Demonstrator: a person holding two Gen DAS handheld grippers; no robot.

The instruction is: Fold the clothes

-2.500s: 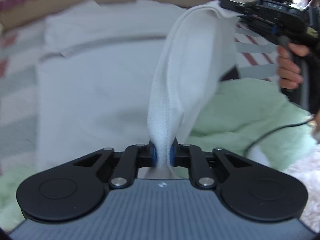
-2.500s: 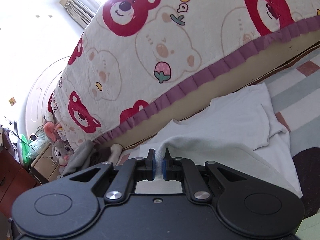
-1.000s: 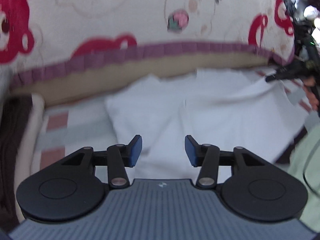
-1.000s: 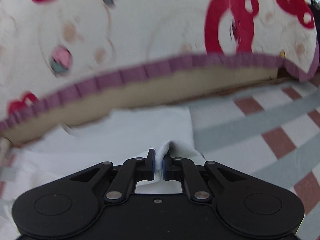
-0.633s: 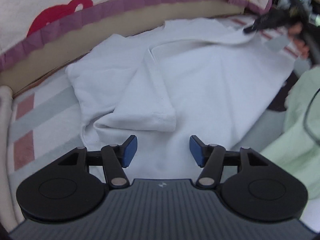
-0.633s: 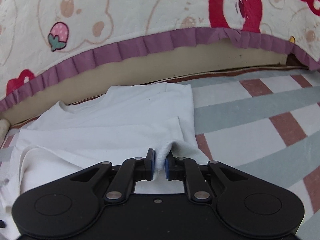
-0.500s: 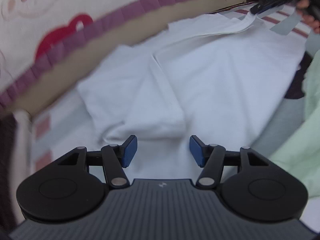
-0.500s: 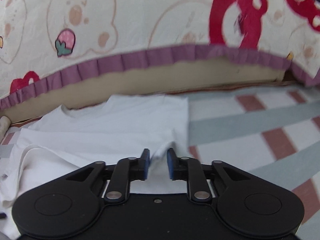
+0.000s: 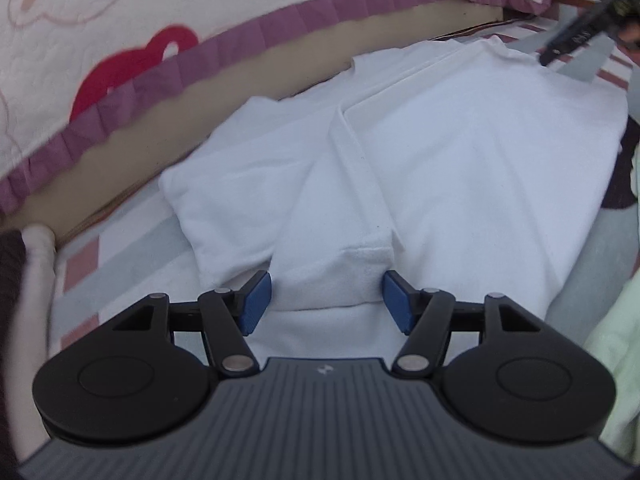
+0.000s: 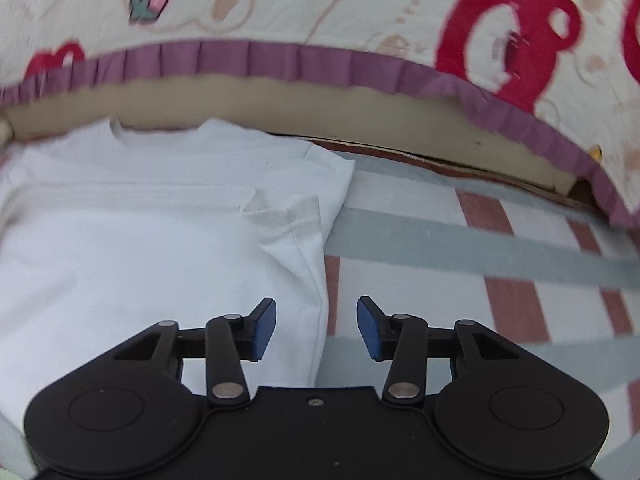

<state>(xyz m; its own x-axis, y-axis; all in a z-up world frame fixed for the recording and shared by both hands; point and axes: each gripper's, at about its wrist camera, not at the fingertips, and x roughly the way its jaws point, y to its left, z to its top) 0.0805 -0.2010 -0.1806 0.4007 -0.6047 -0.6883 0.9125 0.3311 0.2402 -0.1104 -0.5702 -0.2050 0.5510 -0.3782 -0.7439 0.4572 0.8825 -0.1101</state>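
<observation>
Both tongs, left [image 9: 324,300] and right [image 10: 316,328], are wide and hold nothing. My shirt [image 9: 460,168] lies on the rug [image 10: 460,240] beside the bed [image 10: 320,12]. Careless regrasping may pull the folded sleeve loose.

The left gripper [image 9: 325,300] fills the lower part of the left wrist view, level, jaws spread wide, blue pads [image 9: 255,297] facing each other and gripping nothing. The right gripper [image 10: 316,328] sits at the bottom of its own view, jaws likewise parted and holding nothing. The right gripper's dark tip also shows in the upper right corner of the left wrist view.
</observation>
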